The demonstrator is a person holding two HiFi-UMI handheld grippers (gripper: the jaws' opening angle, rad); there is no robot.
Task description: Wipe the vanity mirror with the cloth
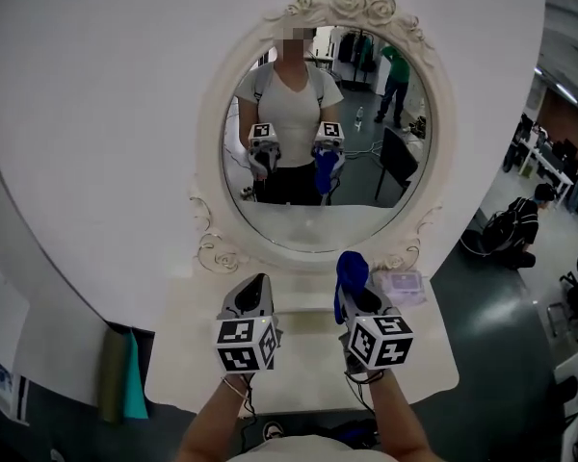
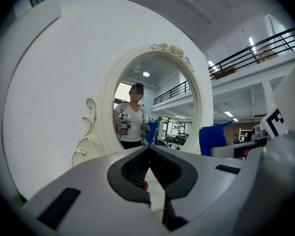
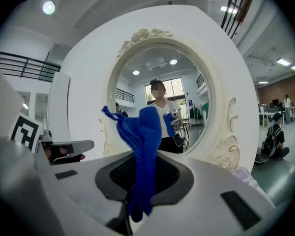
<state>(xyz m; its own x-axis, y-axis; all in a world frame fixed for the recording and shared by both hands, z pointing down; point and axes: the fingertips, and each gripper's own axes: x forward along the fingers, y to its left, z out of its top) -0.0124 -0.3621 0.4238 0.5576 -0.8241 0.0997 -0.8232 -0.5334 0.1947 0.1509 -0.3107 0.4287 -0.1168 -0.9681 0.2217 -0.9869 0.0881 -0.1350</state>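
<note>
My right gripper (image 1: 354, 296) was clamped on the blue cloth (image 1: 351, 269), which stood up from its jaws just in front of the lower frame of the oval mirror (image 1: 318, 142). My left gripper (image 1: 257, 287) hung beside it over the white table (image 1: 197, 354), jaws pressed together on nothing.

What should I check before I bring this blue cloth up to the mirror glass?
1. Blue cloth clamped in the right gripper, free end standing above the jaws: ok.
2. Left gripper shut, empty, beside the right one: ok.
3. Cloth touching the mirror glass: not ok, it stands short of it.
4. Way from cloth to glass free of things: ok; the clear packet lies off to the right on the vanity top.
5. Where the glass is smudged: cannot tell.
</note>
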